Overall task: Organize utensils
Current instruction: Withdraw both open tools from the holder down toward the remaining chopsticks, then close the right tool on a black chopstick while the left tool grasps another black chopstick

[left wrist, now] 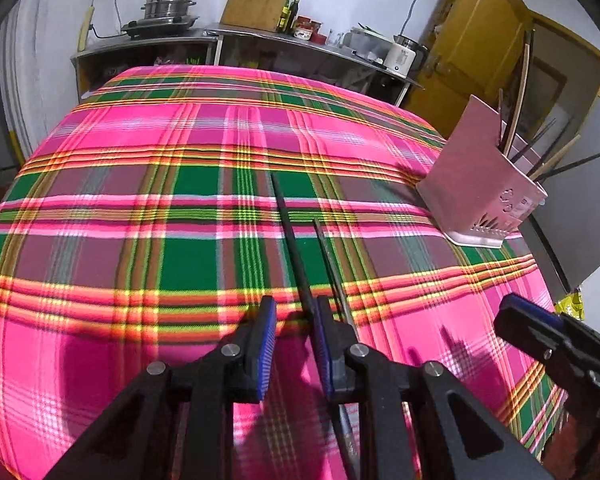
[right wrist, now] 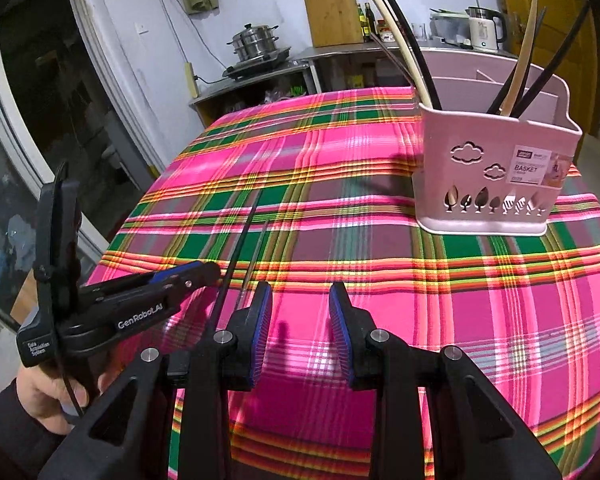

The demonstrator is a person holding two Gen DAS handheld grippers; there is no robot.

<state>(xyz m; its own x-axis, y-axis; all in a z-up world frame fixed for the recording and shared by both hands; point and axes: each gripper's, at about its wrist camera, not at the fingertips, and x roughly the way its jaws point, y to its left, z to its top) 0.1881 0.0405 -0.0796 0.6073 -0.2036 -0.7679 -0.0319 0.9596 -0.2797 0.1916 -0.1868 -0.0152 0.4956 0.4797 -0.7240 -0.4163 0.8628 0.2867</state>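
Pink-green plaid tablecloth (right wrist: 380, 264), pale pink basket (right wrist: 492, 160), 1 black chopstick (left wrist: 290, 236).

You see two dark chopsticks (left wrist: 290, 236) lying side by side on the plaid cloth, the other (left wrist: 332, 264) shorter in view. The pink basket (right wrist: 496, 160) stands upright well apart, holding more sticks (right wrist: 516, 80).

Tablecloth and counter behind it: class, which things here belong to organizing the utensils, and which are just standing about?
Part of the job:
- black chopstick
- grey chopstick
- pink utensil basket already holding chopsticks
- left gripper, open around the black chopstick
- right gripper, open

Just standing about:
- steamer pot
- cutting board
- kettle
- bottles
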